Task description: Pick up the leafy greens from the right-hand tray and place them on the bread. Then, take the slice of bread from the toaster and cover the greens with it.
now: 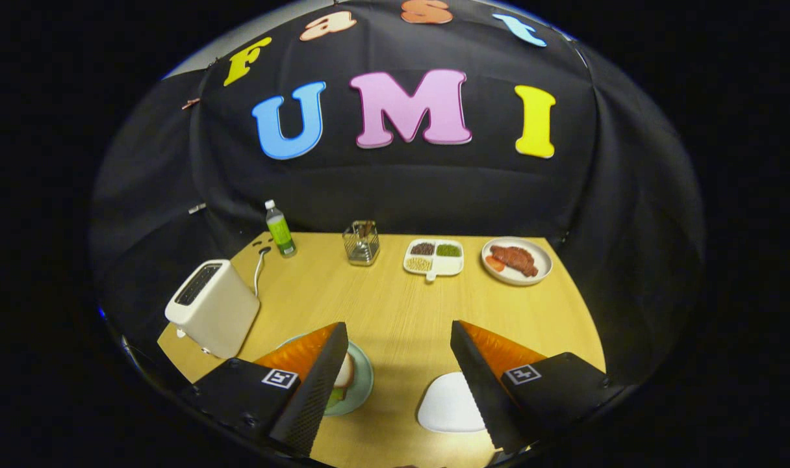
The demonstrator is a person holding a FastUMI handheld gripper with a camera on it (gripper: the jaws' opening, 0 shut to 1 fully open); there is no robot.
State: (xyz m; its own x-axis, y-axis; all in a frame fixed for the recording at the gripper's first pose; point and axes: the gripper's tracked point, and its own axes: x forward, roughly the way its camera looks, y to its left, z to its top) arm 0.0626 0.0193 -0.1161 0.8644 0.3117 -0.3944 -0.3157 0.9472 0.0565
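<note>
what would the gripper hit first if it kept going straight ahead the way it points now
Probably bare wooden table: the open gripper aims down the gap between its fingers. Beyond stand the wire holder and divided dish, though depth is unclear.

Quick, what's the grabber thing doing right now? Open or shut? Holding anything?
Hand-held gripper: open, fingers wide apart, holding nothing, above the table.

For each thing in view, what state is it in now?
gripper: fingers open, nothing between them
toaster: upright, no bread sticking out
green plate: bread over greens on it
white tray: bare
bottle: upright, capped
round plate: holds meat
</note>
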